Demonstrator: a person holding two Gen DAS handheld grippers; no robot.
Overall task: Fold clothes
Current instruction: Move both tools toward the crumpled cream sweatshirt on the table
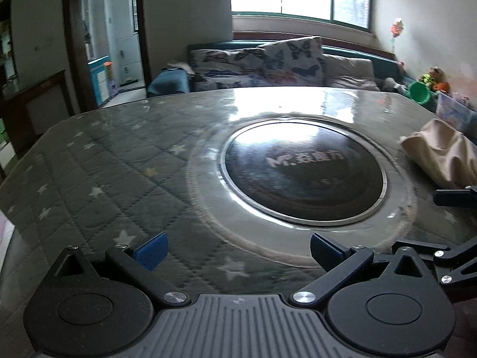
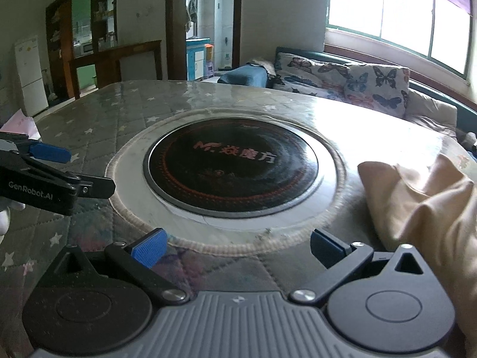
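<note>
Both wrist cameras sit low, close over the table's near edge, facing across the round black hob [image 1: 302, 176] [image 2: 232, 170] toward the sofa [image 1: 262, 65] [image 2: 342, 80]. Right view sits further right of the hob, angled left. Both share hob, sofa, window.

Star-quilted table [image 2: 98, 119] with round hob [image 2: 232, 167], crumpled beige garment [image 2: 417, 203].

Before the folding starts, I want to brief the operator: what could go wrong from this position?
The beige garment lies bunched at the table's right edge, so a pull might drag it off. The clear cover looks glossy, so the cloth may slide instead of folding flat. Both the left gripper and the right gripper are open and empty; the left sits far from the cloth, so reaching across could bring the two together.
</note>
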